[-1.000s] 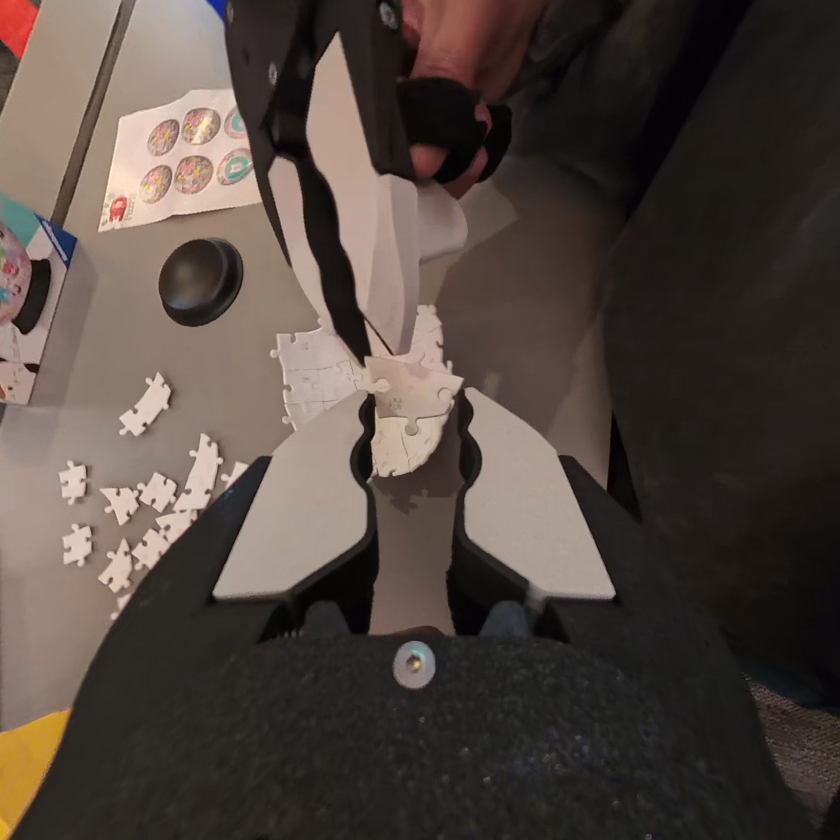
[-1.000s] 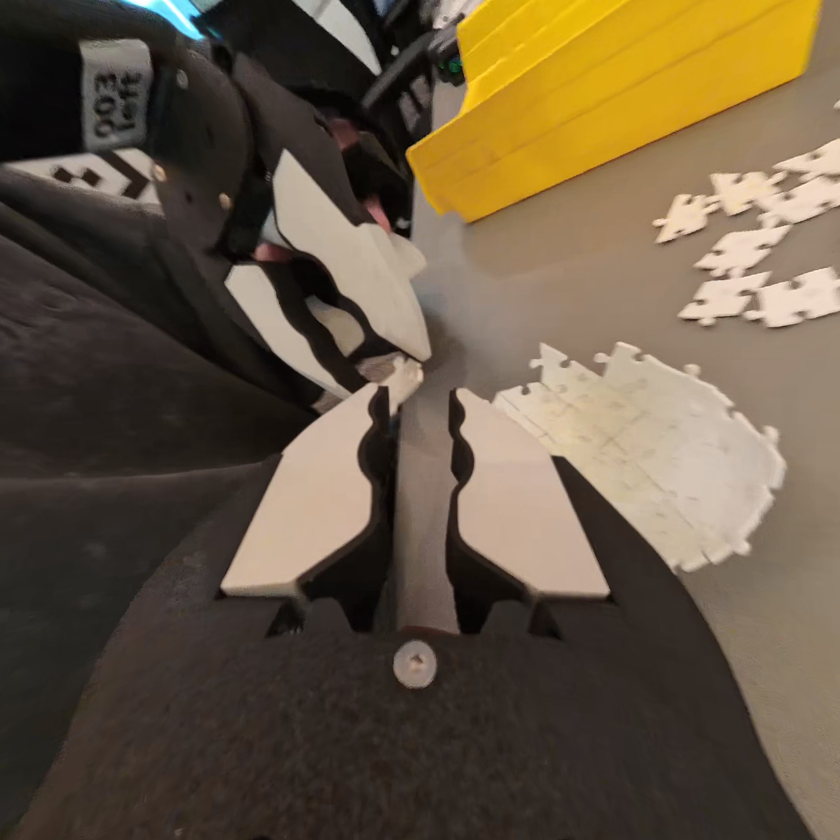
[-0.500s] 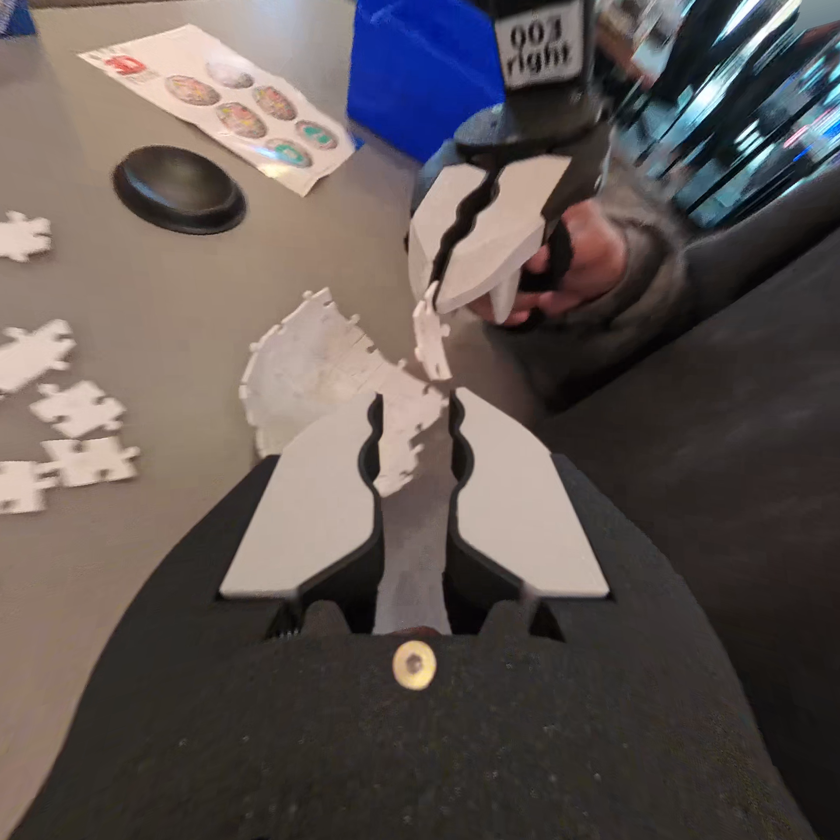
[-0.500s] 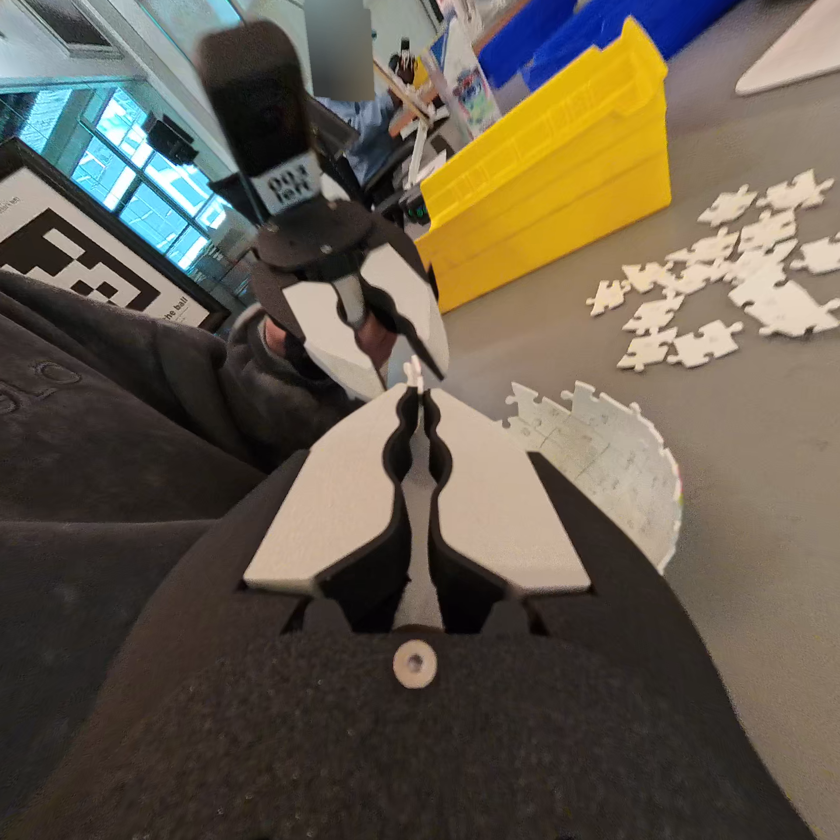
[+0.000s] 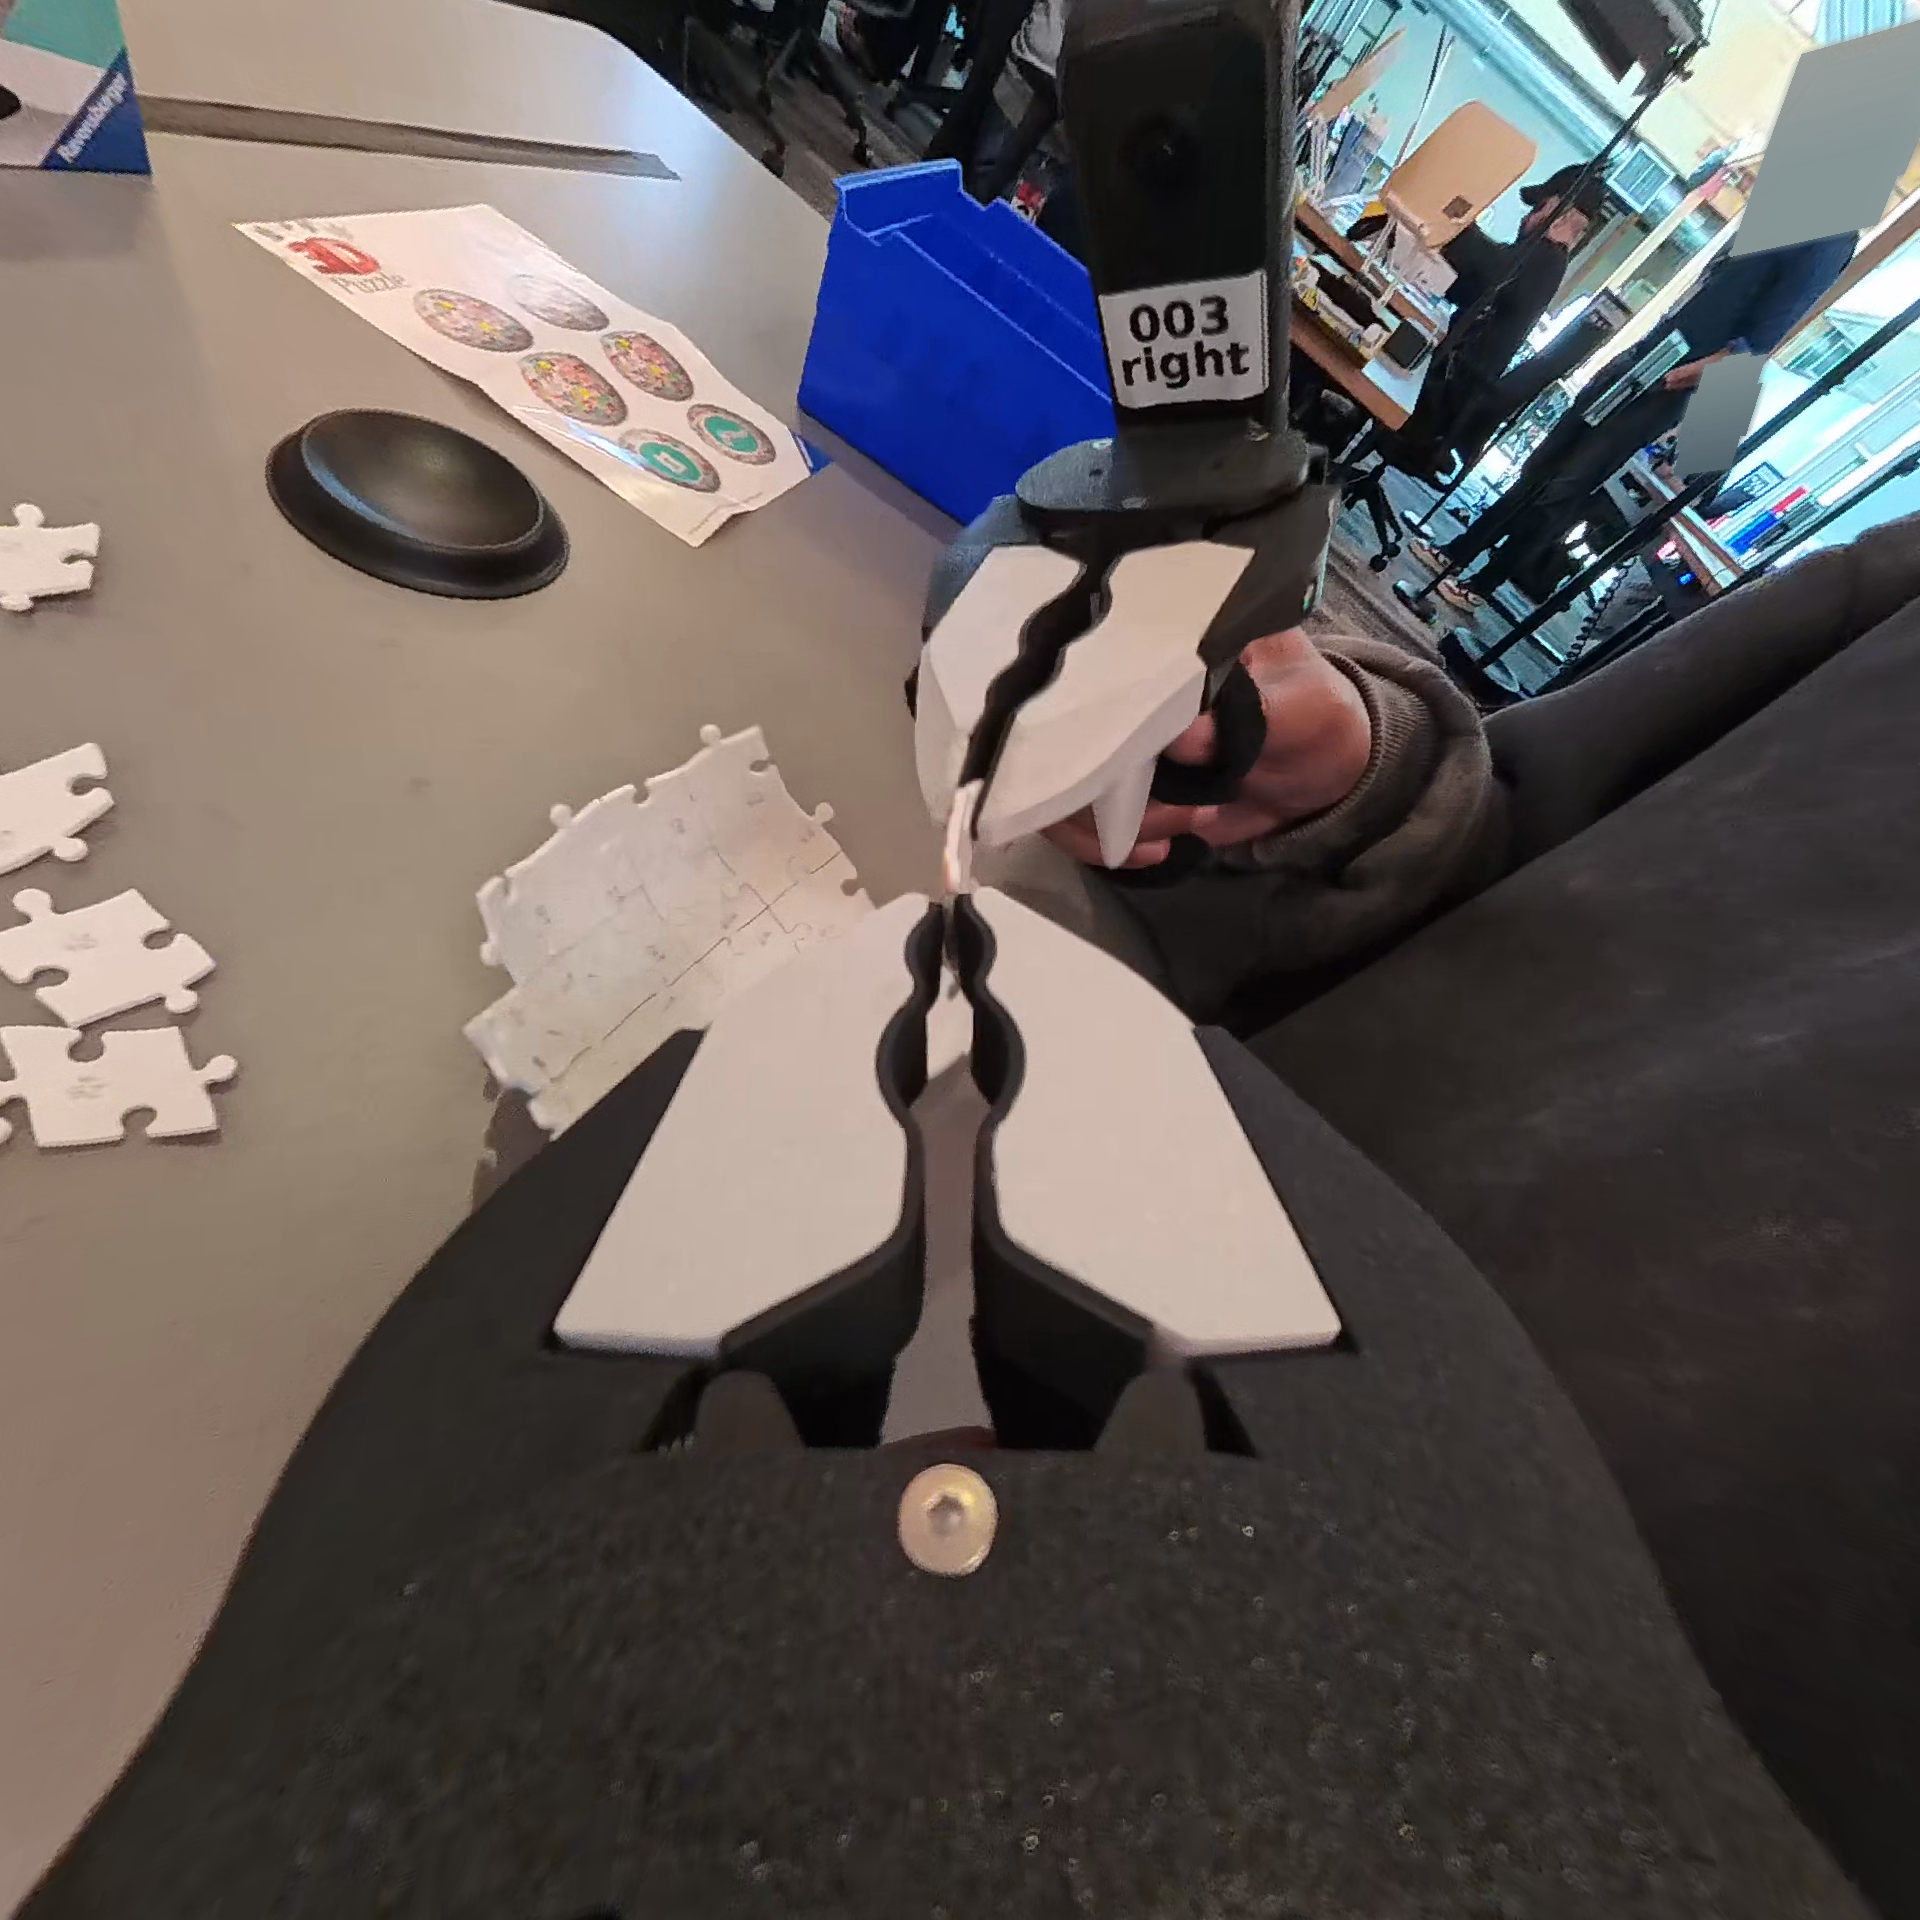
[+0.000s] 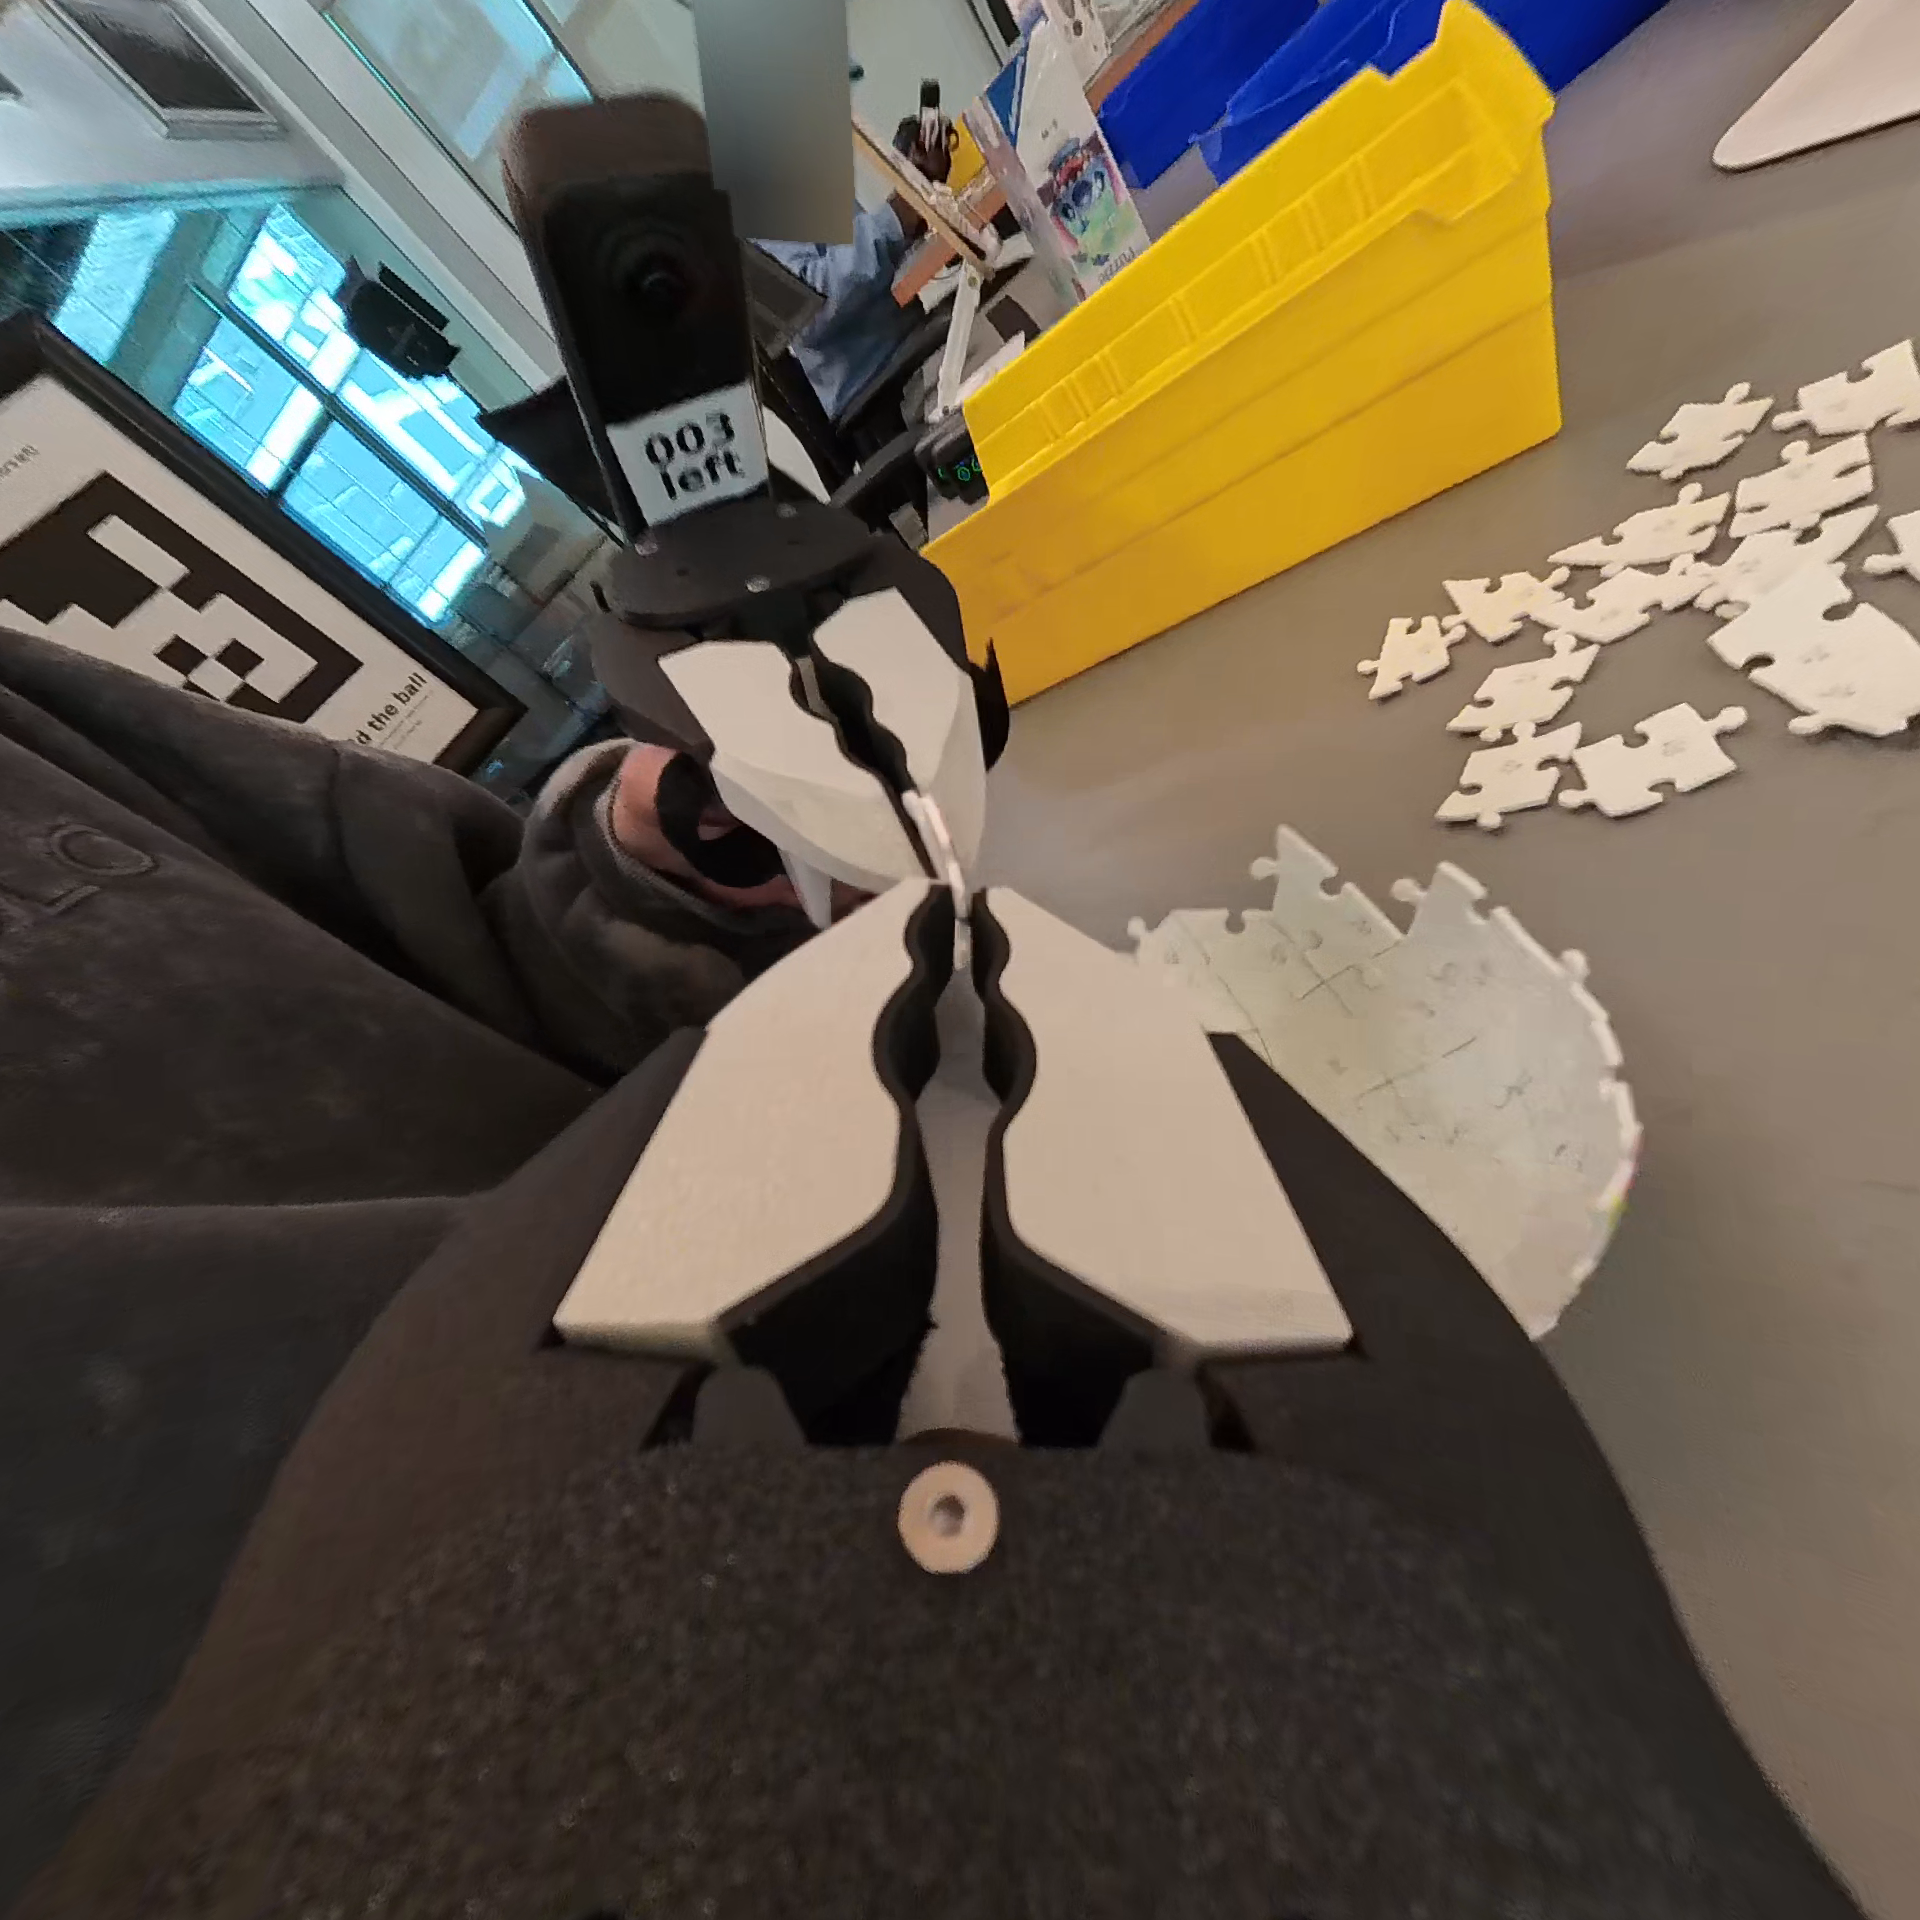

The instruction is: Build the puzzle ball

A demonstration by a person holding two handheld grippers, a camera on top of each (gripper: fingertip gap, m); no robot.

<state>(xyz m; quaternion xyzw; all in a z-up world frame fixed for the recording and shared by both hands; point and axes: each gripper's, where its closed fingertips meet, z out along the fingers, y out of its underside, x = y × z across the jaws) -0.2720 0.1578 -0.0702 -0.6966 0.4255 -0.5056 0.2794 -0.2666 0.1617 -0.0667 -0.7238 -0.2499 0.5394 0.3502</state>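
Desk point(image 5: 312, 831): grey, carries the work. Half-built ball shell point(image 5: 665, 925), a curved white bowl of joined pieces, sits on it just beyond the left gripper point(image 5: 951, 914); in the right wrist view the same shell point(image 6: 1434, 1049) lies to the right of the right gripper point(image 6: 964, 914). Loose pieces point(image 6: 1621, 675) scattered farther out, well apart from the shell. Yellow bin point(image 6: 1278, 416), blue bin point(image 5: 935, 343), black round stand point(image 5: 416, 499) and printed sheet point(image 5: 540, 353) idle.

Step in hand, as I judge it: two small pieces joined in the air, off the shell. Both grippers nearly closed, tips meeting. Right gripper pinches a single piece point(image 5: 961, 836) edge-on. Left gripper looks to pinch a thin white piece point(image 6: 940, 831) too, clearest from the right wrist view.

Next move calls for fine alignment of tab to socket, steady squeeze, no twist; the thin edges could slip.

Against half a second ago: left gripper was wider apart, with part of the shell between its fingers. It has since narrowed, and the piece hung lower then.
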